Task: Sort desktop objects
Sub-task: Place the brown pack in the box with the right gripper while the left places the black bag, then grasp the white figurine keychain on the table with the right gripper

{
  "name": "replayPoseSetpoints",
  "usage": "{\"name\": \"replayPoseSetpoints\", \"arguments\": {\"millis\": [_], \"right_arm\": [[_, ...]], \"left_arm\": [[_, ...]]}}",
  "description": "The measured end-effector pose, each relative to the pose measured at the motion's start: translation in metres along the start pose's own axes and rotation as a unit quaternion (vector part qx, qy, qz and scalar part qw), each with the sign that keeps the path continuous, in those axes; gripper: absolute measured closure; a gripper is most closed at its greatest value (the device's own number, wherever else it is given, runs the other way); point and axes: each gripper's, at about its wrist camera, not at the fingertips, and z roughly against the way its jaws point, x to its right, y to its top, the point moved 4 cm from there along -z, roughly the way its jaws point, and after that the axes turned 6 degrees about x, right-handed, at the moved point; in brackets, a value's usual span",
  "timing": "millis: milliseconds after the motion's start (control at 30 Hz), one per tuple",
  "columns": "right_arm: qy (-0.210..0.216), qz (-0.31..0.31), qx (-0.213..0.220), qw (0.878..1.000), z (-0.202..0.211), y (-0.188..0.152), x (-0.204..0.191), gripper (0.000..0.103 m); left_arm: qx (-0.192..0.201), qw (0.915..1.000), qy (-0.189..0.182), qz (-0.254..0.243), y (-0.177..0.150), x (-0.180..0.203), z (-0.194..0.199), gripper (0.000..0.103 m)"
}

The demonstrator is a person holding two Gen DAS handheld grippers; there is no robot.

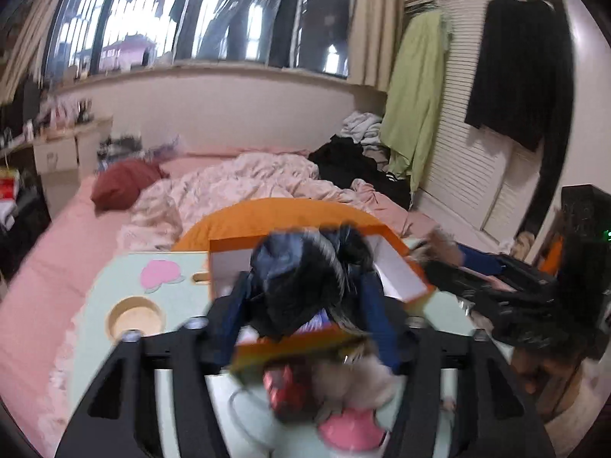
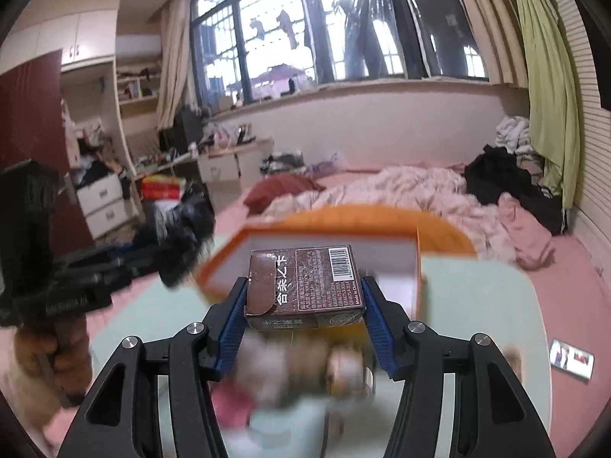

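The bed (image 1: 76, 236), with pink sheet and a rumpled quilt, fills the room behind the orange box in both views. Only the right wrist view shows the shelving and white drawers (image 2: 103, 198) far left of the box; only the left wrist view shows the louvred wardrobe doors (image 1: 469, 160) and the black garment hanging on them.

The pale green desk (image 1: 175, 286) carries the open orange box (image 1: 397, 267), white inside. In the left wrist view a round cup recess (image 1: 134, 317) and a pink heart sticker (image 1: 158, 274) lie on the desk left of the box; the right wrist view shows neither, but does show a phone (image 2: 571, 358) lying flat on the desk, well right of the box and nearer the camera.

The left hand-held gripper (image 1: 305, 294) has a dark, shiny crumpled bag (image 1: 301, 274) between its blue pads in front of the box; blur hides whether the pads press on it, so the grip cannot be told. The right hand-held gripper (image 2: 303, 305) is clamped on a small brown carton (image 2: 305, 282) with a barcode and white Chinese print, held just in front of the box opening, above the desk.

Below both grippers, blurred small things lie on the desk nearer than the box: something red (image 1: 286, 385), something pink (image 1: 349, 429).
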Motion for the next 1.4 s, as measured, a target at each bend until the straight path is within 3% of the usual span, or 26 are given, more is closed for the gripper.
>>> {"name": "replayPoseSetpoints", "arguments": {"millis": [33,67,100,167,233,333,467,633,700,800,833,867,933,1267,1400], "right_arm": [[-0.017,0.005,-0.02,1.0,-0.018,0.004,0.002,0.037],[-0.032,0.009,-0.039,0.999,-0.03,0.003,0.004,0.022],[-0.051,0.014,-0.057,0.997,-0.043,0.001,0.006,0.017],[-0.083,0.02,-0.065,0.994,-0.049,-0.008,0.009,0.017],[-0.075,0.008,-0.042,0.996,-0.035,-0.012,0.01,0.017],[-0.077,0.005,-0.014,0.997,-0.006,-0.011,0.01,0.016],[-0.062,0.005,-0.025,0.998,0.019,-0.024,0.005,0.005],[-0.067,0.044,-0.111,0.991,0.02,-0.085,-0.016,0.005],[-0.073,0.047,-0.133,0.987,0.017,-0.101,-0.016,0.006],[-0.077,0.024,-0.169,0.982,0.008,-0.122,-0.006,0.006],[-0.083,0.018,-0.187,0.979,0.003,-0.129,-0.001,0.006],[-0.099,0.032,-0.184,0.977,0.002,-0.132,-0.001,0.005],[-0.098,0.031,-0.178,0.979,0.002,-0.133,0.002,0.004],[-0.093,0.037,-0.175,0.979,0.001,-0.139,0.001,0.004],[-0.073,0.03,-0.18,0.981,0.006,-0.128,0.0,0.005]], "left_arm": [[0.0,1.0,0.002,0.003,0.002,-0.002,-0.008,0.022],[0.003,0.9998,0.019,0.004,0.001,-0.007,-0.017,0.022],[0.006,0.9993,0.035,0.008,-0.002,-0.012,-0.019,0.022],[0.009,0.9993,0.028,0.024,-0.011,-0.019,-0.016,0.022],[0.008,0.9994,0.003,0.033,-0.018,-0.024,-0.008,0.022],[0.003,0.9996,0.011,0.026,-0.022,-0.031,0.006,0.022],[-0.06,0.9981,0.008,0.007,-0.059,-0.018,0.013,0.022],[-0.136,0.9906,0.006,-0.013,-0.113,0.012,0.001,0.023],[-0.176,0.9836,0.036,-0.007,-0.13,0.013,-0.012,0.021],[-0.166,0.983,0.076,-0.022,-0.131,0.014,-0.015,0.016],[-0.163,0.9821,0.09,-0.026,-0.133,0.013,-0.016,0.009],[-0.156,0.9806,0.113,-0.034,-0.135,0.01,-0.017,0.0],[-0.139,0.9826,0.121,-0.022,-0.136,0.005,-0.017,0.0],[-0.134,0.9837,0.116,-0.028,-0.14,0.009,-0.016,0.0],[-0.134,0.9843,0.111,-0.03,-0.144,0.009,-0.019,0.0]]}}
